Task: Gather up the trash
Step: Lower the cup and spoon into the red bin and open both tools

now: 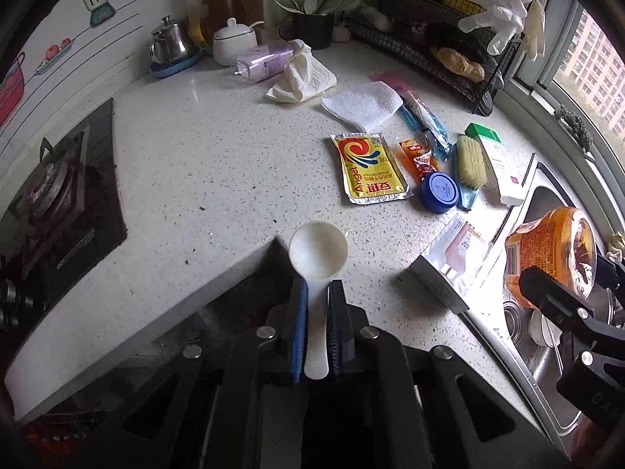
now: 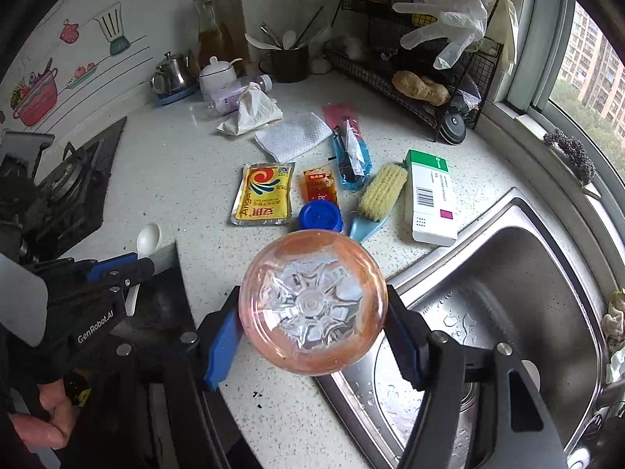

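Through your left wrist camera, your left gripper [image 1: 316, 293] has its jaws pinched on the handle of a white plastic spoon [image 1: 318, 252], whose bowl sticks out past the fingertips toward 12 o'clock, over the speckled countertop [image 1: 195, 179]. At 1 o'clock lies the yellow Angel yeast packet [image 1: 367, 172], and just to its right an orange sauce sachet [image 1: 418, 156] and a blue bottle cap [image 1: 439, 192]. Beyond these, toward 1 o'clock, a scrub brush [image 1: 470, 164] lies beside a green-and-white medicine box [image 1: 498, 164]. A folded white cloth [image 1: 361, 104] and a crumpled tissue [image 1: 302, 76] sit farther back. A silver foil pouch [image 1: 453, 260] lies at 3 o'clock, near the sink edge. At the far right your right gripper [image 1: 562, 273] holds an orange-labelled plastic bottle [image 1: 550, 254] — it hangs over the sink [image 1: 547, 203].

Through your right wrist camera, your right gripper [image 2: 312, 312] stands spread wide with its blue-padded jaws clamped on that bottle [image 2: 312, 301], its clear base facing the lens. The bottle hangs above the edge where the countertop [image 2: 175, 164] meets the steel sink [image 2: 527, 273]. At 9 o'clock your left gripper [image 2: 129, 265] carries the spoon [image 2: 148, 239], a hand [image 2: 43, 418] showing below it. The cap [image 2: 320, 215], brush [image 2: 381, 195], box [image 2: 429, 195], yeast packet [image 2: 265, 194] and sachet [image 2: 320, 185] lie at 12 o'clock — all still on the counter.
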The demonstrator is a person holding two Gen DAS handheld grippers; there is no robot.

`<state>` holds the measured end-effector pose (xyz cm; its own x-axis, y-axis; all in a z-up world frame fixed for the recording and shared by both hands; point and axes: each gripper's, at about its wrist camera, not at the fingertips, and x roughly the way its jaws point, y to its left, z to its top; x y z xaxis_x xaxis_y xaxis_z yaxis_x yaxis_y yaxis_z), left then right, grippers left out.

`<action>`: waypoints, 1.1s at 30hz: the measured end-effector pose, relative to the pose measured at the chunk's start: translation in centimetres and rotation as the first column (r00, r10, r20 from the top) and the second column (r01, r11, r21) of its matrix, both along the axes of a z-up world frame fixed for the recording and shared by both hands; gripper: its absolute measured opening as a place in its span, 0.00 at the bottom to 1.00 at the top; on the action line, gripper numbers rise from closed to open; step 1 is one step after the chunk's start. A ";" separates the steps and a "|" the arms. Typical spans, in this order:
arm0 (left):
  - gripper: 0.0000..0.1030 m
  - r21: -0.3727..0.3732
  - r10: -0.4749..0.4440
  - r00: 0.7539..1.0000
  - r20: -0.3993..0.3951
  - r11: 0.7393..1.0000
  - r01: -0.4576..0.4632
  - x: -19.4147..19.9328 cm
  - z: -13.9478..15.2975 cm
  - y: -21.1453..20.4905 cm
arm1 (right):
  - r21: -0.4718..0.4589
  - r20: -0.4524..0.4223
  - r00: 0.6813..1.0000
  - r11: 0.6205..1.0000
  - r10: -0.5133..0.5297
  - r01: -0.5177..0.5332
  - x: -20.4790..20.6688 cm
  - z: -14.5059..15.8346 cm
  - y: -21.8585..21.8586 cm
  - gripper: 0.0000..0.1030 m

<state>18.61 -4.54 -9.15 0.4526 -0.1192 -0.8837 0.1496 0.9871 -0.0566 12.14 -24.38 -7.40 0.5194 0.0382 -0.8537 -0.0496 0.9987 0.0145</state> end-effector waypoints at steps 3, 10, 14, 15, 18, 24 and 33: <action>0.10 -0.010 0.044 0.999 0.009 0.999 -0.043 -2.4 1.0 1.1 | 0.014 0.015 0.998 0.998 0.058 -0.058 -1.3 1.1 1.5 0.63; 0.10 -0.041 0.134 0.991 -0.009 0.990 -0.135 -6.6 1.0 5.7 | 0.063 0.021 0.984 0.982 0.179 -0.180 -3.4 1.6 6.0 0.63; 0.10 -0.021 0.162 0.986 -0.027 0.986 -0.163 -8.2 -0.1 8.3 | 0.085 0.013 0.975 0.972 0.220 -0.220 -4.1 0.5 8.5 0.63; 0.10 -0.016 0.165 0.986 -0.035 0.986 -0.165 -8.5 -0.7 8.8 | 0.090 0.003 0.975 0.971 0.224 -0.223 -4.1 -0.1 9.0 0.63; 0.10 0.003 0.158 0.985 -0.062 0.987 -0.159 -9.3 -2.4 10.4 | 0.101 -0.036 0.972 0.969 0.231 -0.226 -4.4 -2.0 10.5 0.63; 0.10 -0.013 0.123 0.986 -0.116 0.992 -0.125 -10.3 -8.0 13.5 | 0.078 -0.100 0.968 0.971 0.232 -0.225 -6.0 -6.9 13.7 0.63; 0.10 -0.022 -0.006 0.980 -0.199 1.000 0.002 -9.7 -22.6 15.0 | 0.067 -0.189 0.968 0.986 0.165 -0.155 -8.0 -20.3 15.5 0.63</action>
